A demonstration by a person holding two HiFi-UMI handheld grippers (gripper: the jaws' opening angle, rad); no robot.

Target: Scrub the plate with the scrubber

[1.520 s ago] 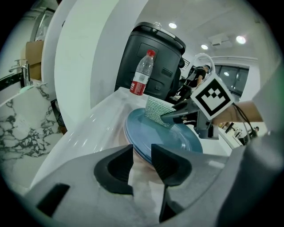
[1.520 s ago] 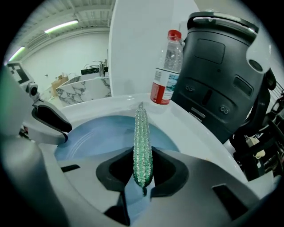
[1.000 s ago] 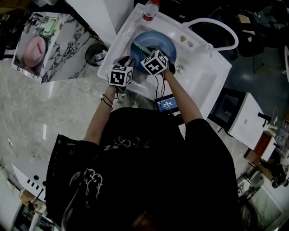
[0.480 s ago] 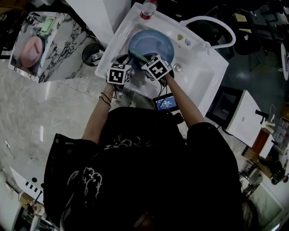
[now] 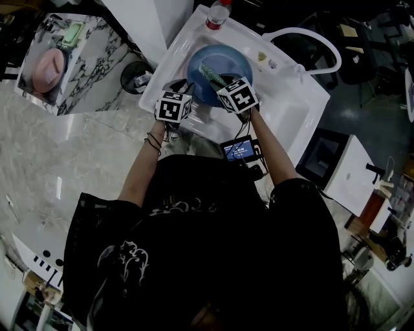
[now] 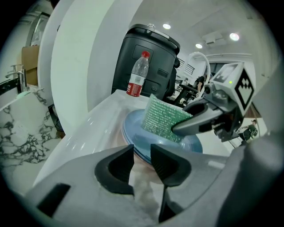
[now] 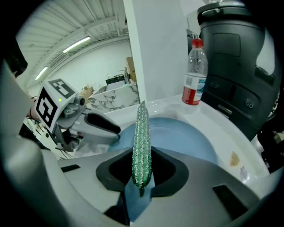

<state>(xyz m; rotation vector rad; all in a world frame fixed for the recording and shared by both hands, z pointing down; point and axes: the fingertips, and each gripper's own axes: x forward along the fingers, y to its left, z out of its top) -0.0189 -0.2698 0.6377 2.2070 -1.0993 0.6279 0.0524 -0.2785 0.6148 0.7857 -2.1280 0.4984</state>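
A blue plate (image 5: 226, 64) lies tilted in the white sink (image 5: 284, 110). My left gripper (image 5: 185, 89) is shut on the plate's near left rim; in the left gripper view its jaws (image 6: 142, 162) clamp that rim of the plate (image 6: 186, 142). My right gripper (image 5: 217, 81) is shut on a green glittery scrubber (image 5: 209, 72), which rests over the plate's middle. In the right gripper view the scrubber (image 7: 142, 142) stands edge-on between the jaws (image 7: 141, 177) above the plate (image 7: 186, 137). The left gripper view shows the scrubber (image 6: 162, 119) flat against the plate.
A water bottle with a red label (image 5: 217, 14) stands at the sink's back edge, in front of a black bin (image 6: 146, 62). A white hose (image 5: 310, 39) loops over the right side. A marble counter (image 5: 58, 64) stands at left, and a small lit screen (image 5: 239, 150) hangs below the sink.
My right gripper has shifted a little to the right over the plate and rolled, taking the scrubber with it. The left gripper has kept its hold on the rim.
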